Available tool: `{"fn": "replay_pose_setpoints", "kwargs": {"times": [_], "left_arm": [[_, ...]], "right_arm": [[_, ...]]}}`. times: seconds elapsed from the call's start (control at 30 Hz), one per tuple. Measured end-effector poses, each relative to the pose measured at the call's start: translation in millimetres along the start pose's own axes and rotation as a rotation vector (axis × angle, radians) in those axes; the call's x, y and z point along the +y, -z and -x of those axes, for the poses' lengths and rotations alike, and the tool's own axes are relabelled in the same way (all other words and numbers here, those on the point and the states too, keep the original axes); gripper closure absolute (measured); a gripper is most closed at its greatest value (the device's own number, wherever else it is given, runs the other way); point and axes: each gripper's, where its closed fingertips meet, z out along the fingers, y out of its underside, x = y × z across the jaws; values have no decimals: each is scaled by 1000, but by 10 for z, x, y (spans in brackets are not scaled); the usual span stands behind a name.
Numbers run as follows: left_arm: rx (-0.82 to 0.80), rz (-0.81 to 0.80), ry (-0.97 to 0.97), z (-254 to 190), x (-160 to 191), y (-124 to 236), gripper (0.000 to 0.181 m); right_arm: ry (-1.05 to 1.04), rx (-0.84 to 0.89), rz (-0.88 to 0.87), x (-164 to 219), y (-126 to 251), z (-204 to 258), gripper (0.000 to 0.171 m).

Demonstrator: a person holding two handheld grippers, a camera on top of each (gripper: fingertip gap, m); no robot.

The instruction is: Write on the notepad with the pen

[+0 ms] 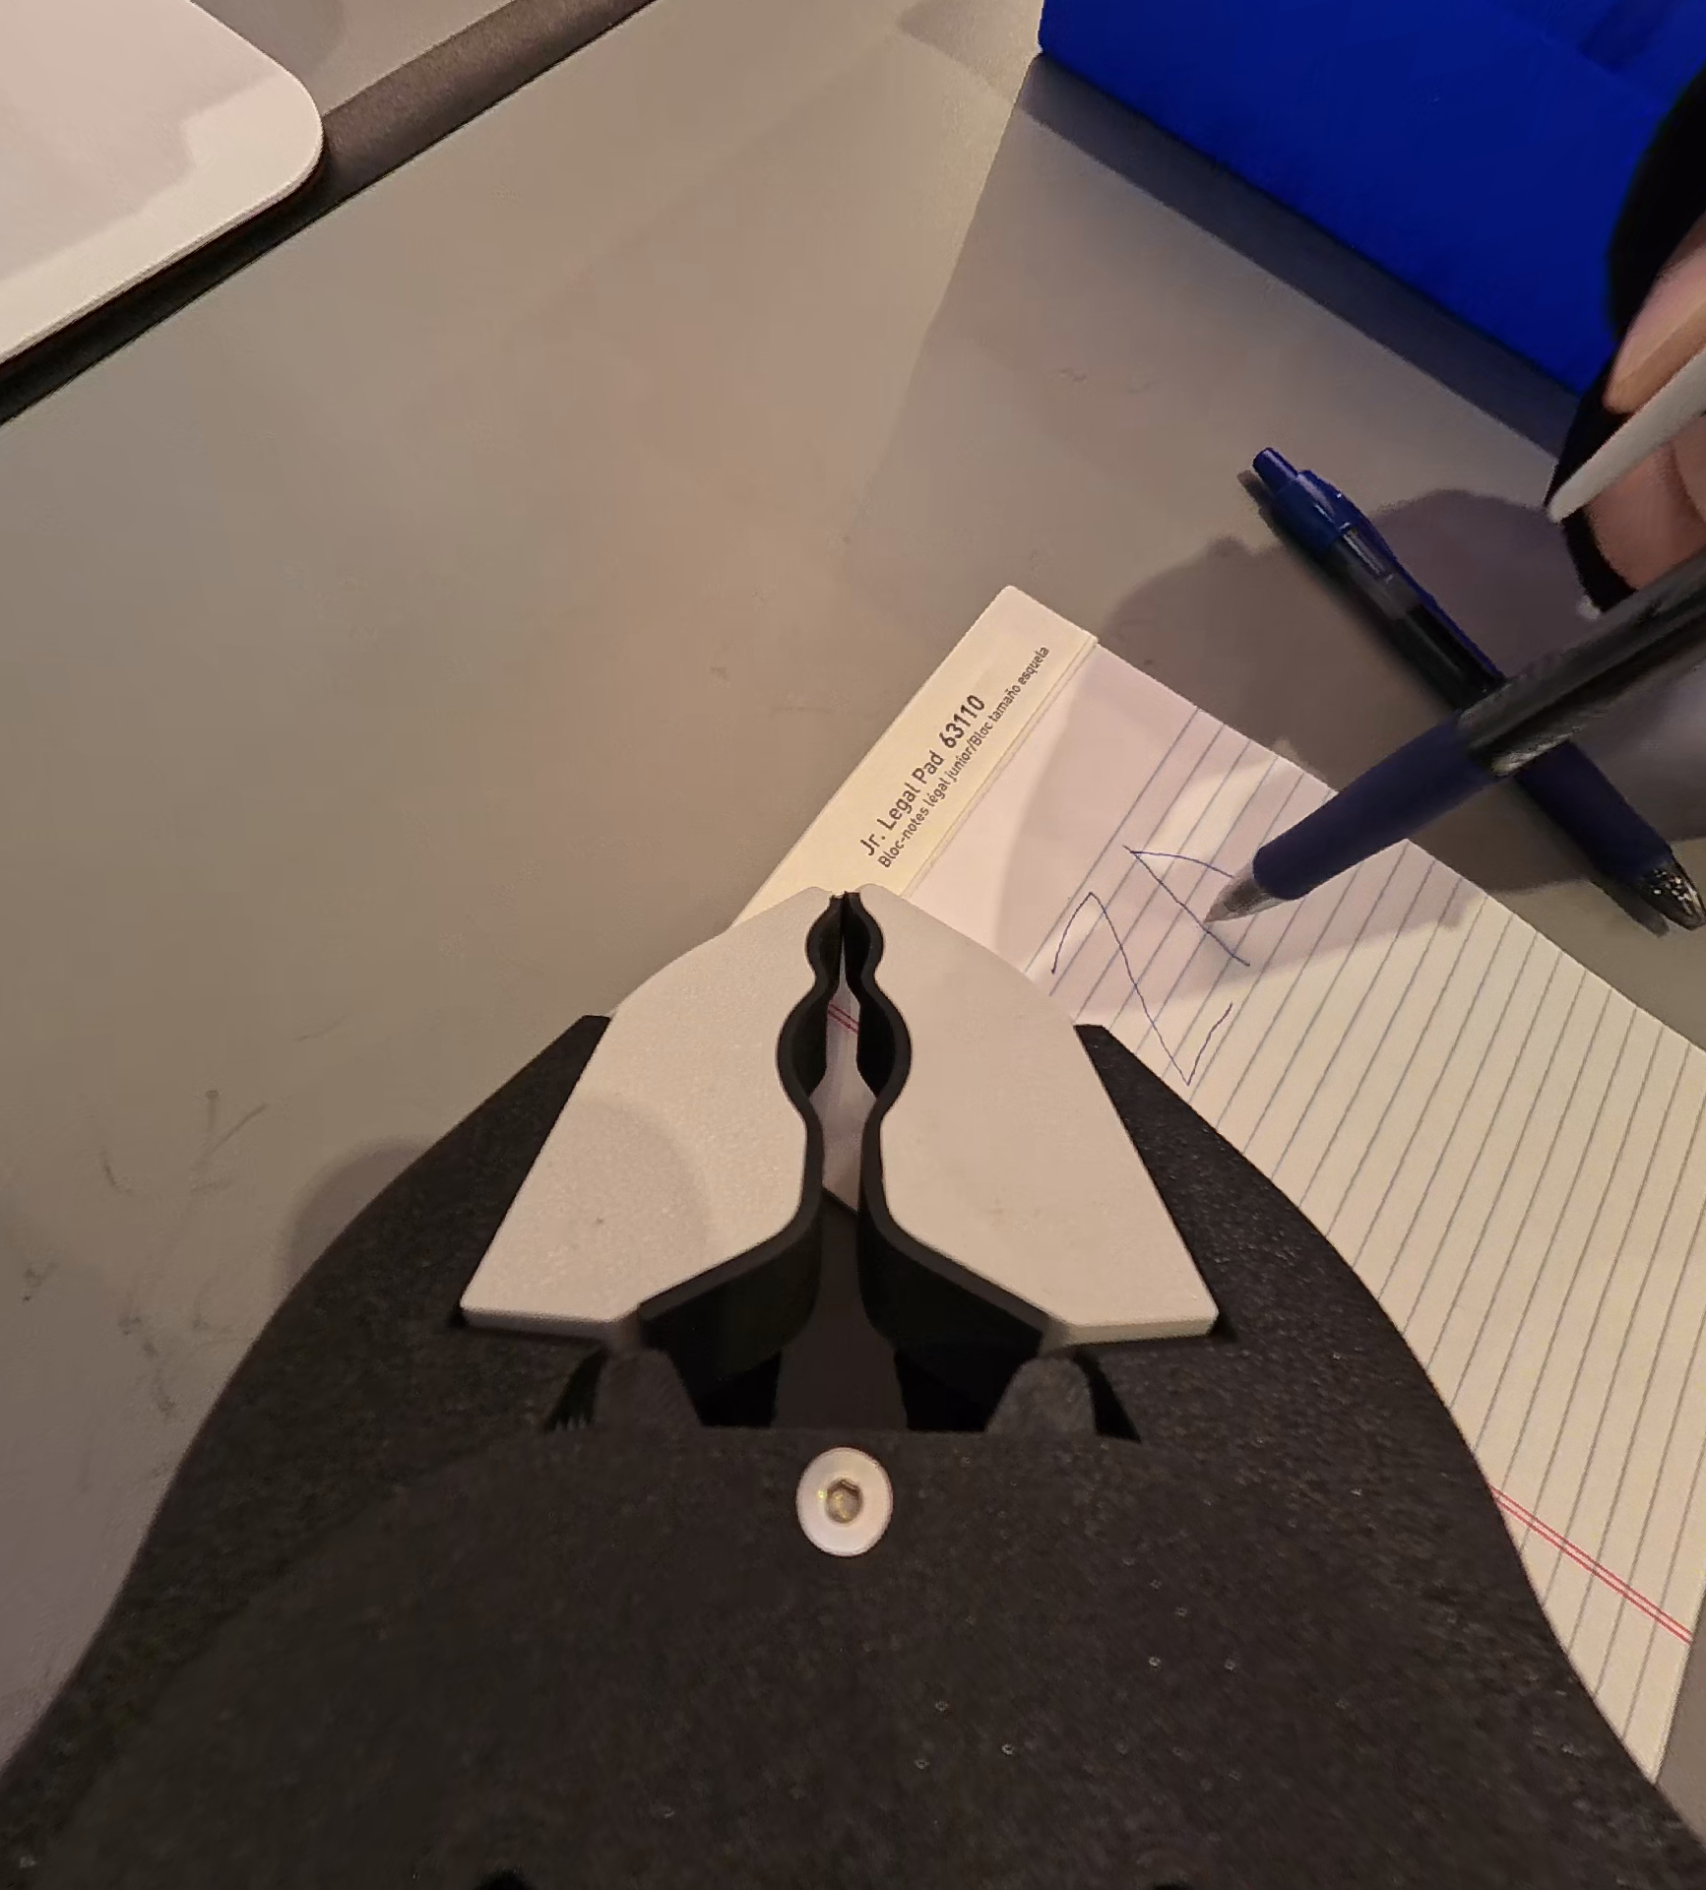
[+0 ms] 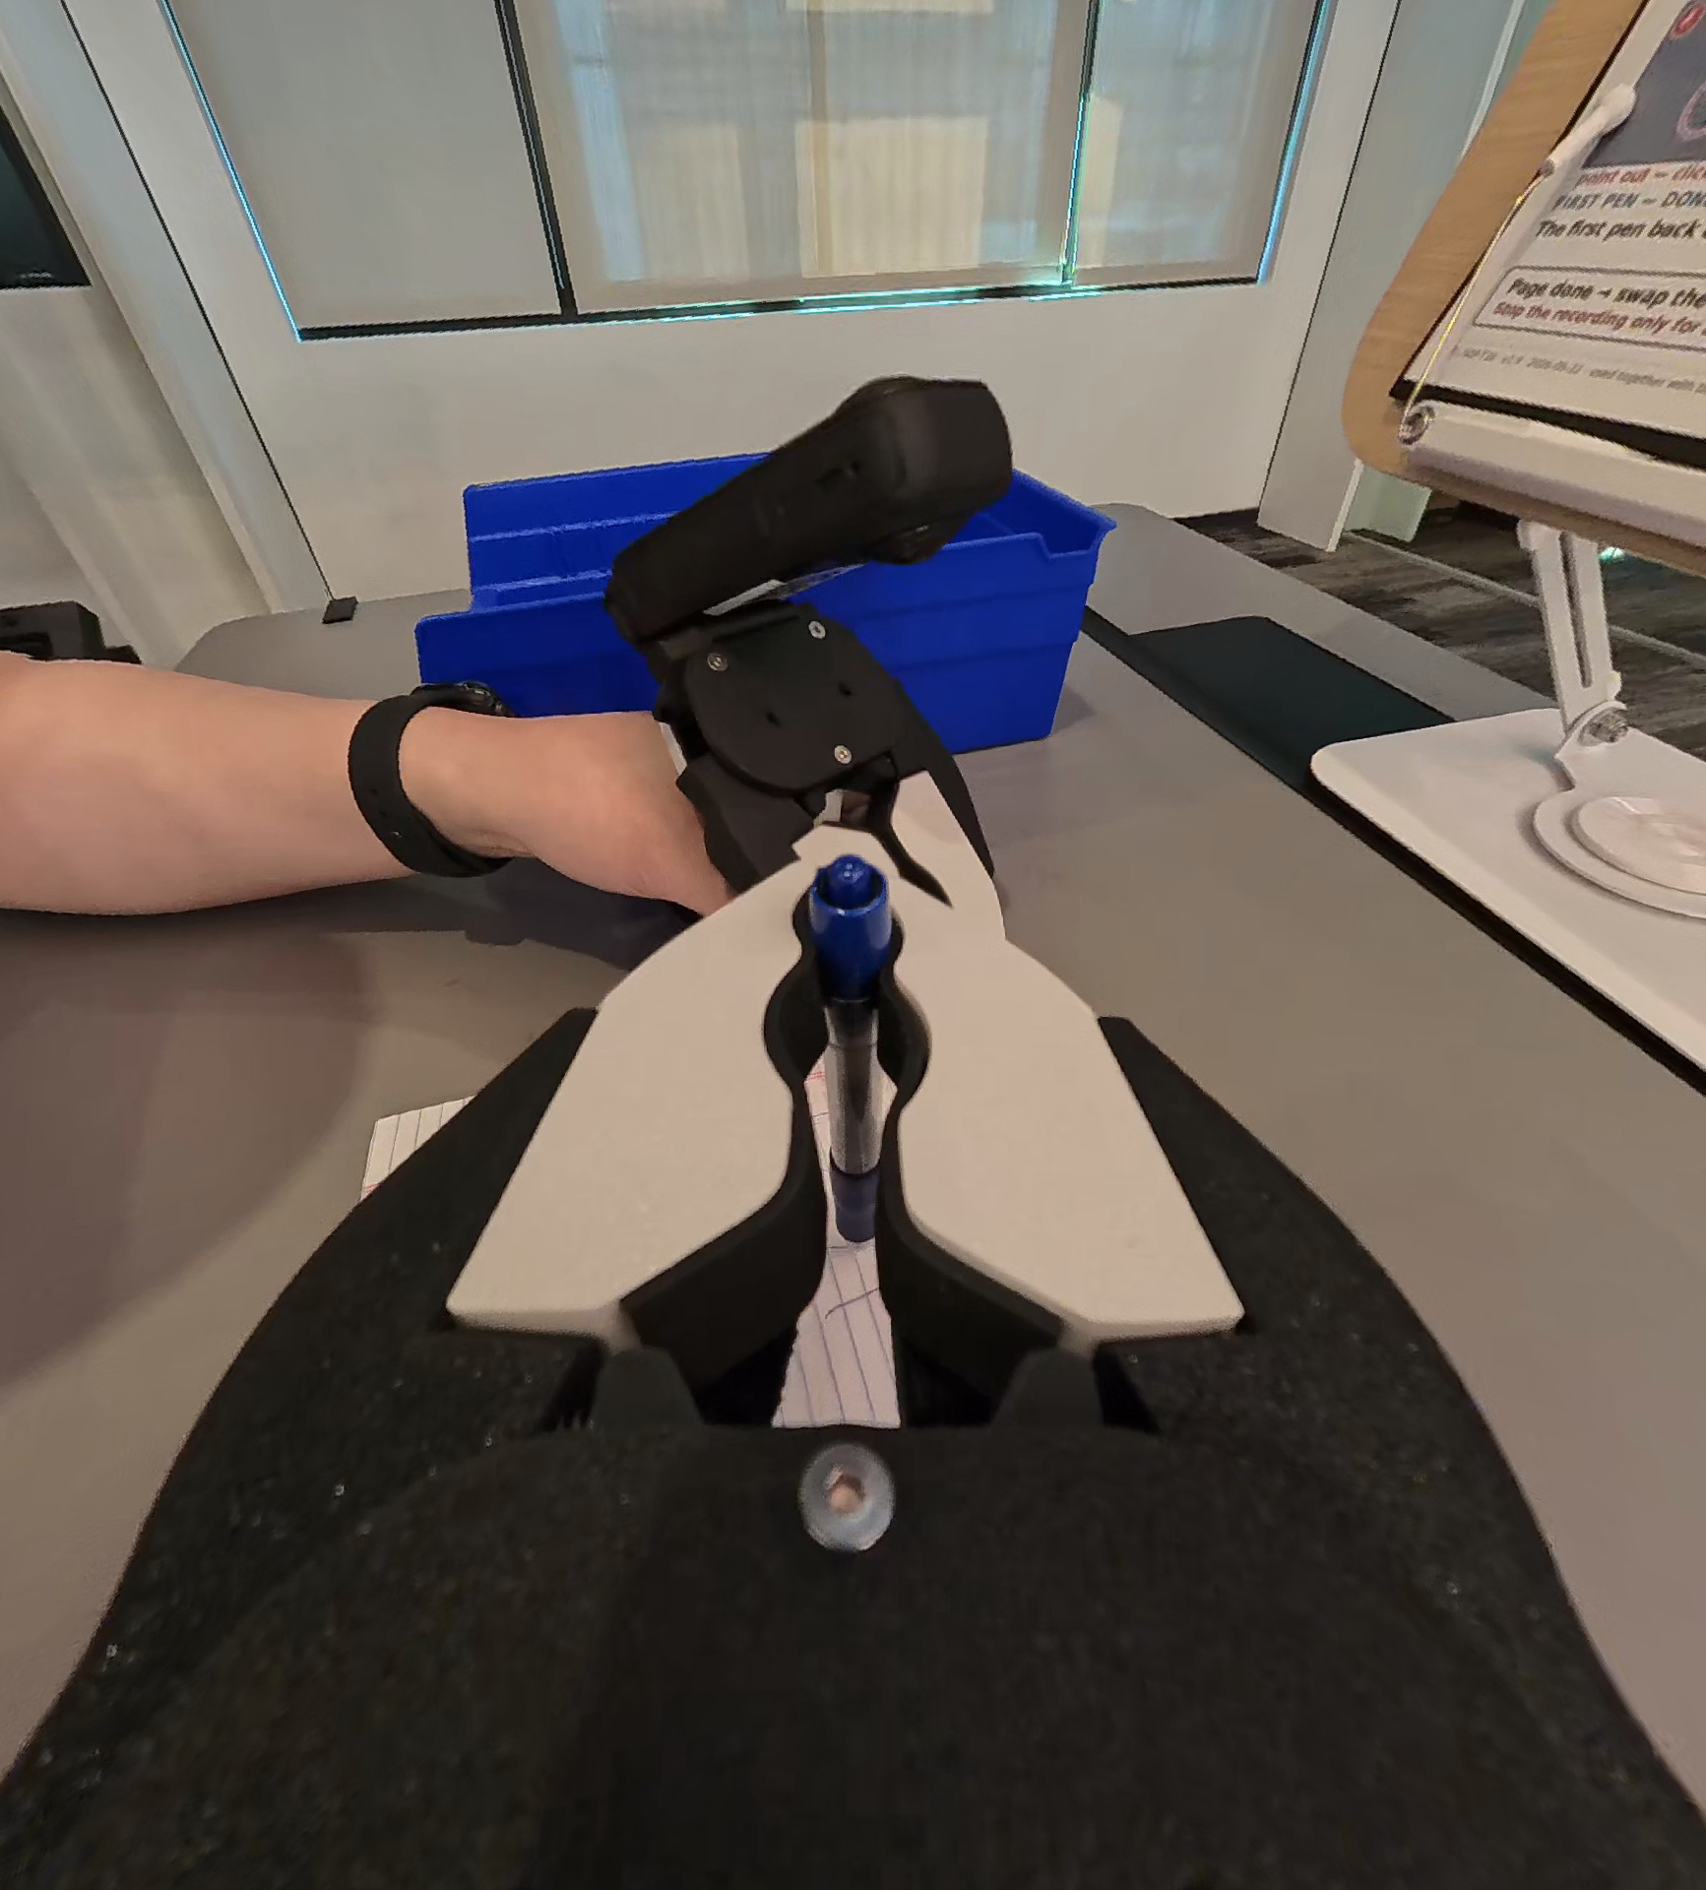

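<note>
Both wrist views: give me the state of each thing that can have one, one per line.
Left gripper: shut, empty, over the notepad's corner.
Right gripper: shut on the pen.
Pen: held tilted, tip on the page.
Notepad: flat on the table, open page bearing blue strokes.
Second pen: lying on the table beside the notepad.

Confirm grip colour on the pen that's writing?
Dark blue grip on the pen; clearest in left wrist view.

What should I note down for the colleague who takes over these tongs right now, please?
Right tongs: shut on the pen, tip on the notepad page.
Left tongs: shut, empty, over the pad's top corner; whether they press it is unclear.
A second pen lies on the table beside the pad; a blue bin stands behind.
Done: a few blue strokes near the page top.
Left: probably finish writing.
</note>
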Motion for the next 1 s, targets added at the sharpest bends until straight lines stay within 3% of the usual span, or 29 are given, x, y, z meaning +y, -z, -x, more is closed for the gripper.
{"fn": "replay_pose_setpoints", "kwargs": {"times": [1.0], "left_arm": [[0,0,-1,-4,3,1,181]], "right_arm": [[-59,12,41,64,132,-112,167]]}}
